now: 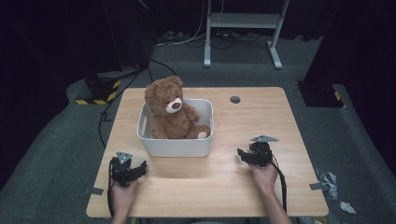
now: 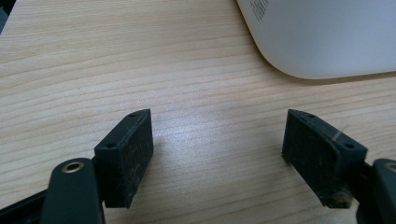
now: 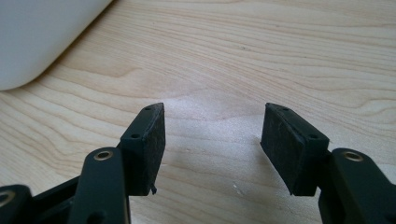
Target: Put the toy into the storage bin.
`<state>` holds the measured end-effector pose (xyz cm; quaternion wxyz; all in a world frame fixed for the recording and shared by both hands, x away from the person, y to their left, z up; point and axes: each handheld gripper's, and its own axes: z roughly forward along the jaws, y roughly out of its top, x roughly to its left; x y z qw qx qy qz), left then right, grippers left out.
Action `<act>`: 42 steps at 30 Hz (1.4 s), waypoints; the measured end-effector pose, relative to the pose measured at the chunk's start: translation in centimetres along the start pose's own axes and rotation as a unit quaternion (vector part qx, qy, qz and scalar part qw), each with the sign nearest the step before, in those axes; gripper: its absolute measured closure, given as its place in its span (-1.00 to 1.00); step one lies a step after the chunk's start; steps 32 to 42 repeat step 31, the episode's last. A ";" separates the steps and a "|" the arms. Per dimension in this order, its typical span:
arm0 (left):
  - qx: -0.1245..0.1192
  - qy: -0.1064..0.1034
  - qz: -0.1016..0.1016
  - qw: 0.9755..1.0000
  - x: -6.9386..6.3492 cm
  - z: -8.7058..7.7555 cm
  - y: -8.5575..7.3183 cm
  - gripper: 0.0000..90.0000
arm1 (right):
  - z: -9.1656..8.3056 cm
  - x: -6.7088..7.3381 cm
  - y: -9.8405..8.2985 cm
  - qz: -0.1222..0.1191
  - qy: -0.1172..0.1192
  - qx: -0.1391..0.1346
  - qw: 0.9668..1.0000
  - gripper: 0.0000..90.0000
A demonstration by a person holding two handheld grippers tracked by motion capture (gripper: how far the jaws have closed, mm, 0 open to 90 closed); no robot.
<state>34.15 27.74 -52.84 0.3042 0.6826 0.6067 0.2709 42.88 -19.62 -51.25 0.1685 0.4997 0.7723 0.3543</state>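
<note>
A brown teddy bear (image 1: 170, 112) sits upright in a white plastic bin (image 1: 177, 145) on the wooden table (image 1: 243, 126). My left gripper (image 1: 142, 167) rests low over the table in front of the bin's left corner, pointing right, open with bare wood between its pads (image 2: 133, 149). The bin's rounded corner (image 2: 322, 37) lies just beyond it. My right gripper (image 1: 241, 154) sits to the right of the bin, pointing left toward it, open with nothing between its pads (image 3: 149, 140). The bin's corner (image 3: 37, 32) fills the upper left of the right gripper view.
A round grey cable grommet (image 1: 235, 99) is set into the table behind the bin. A white desk frame (image 1: 243, 28) and cables lie on the carpet beyond the table. Bare wood spreads between the two grippers along the table's front.
</note>
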 end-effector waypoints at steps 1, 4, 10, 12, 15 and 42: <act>0.000 0.000 0.000 1.000 0.0 0.0 0.0 -0.46 | 0.1 0.0 0.0 0.003 -0.002 0.003 1.000 -0.12; 0.000 0.000 0.000 1.000 0.0 0.0 0.0 -0.46 | 0.3 -0.1 -0.1 0.001 -0.009 0.007 1.000 -0.13; 0.000 0.000 0.000 1.000 0.0 0.0 0.0 -0.46 | 0.5 -0.1 -0.2 -0.006 -0.019 0.006 1.000 -0.15; 0.000 0.000 0.000 1.000 0.0 0.0 0.0 -0.46 | 0.6 0.0 -0.3 -0.016 -0.024 0.005 1.000 -0.17; 0.000 0.000 0.000 1.000 0.0 0.0 0.0 -0.46 | 0.7 0.3 -0.5 -0.031 -0.036 -0.001 0.999 -0.21; 0.000 0.000 0.000 1.000 0.0 0.0 0.0 -0.46 | 0.9 0.5 -0.6 -0.033 -0.038 -0.003 0.999 -0.28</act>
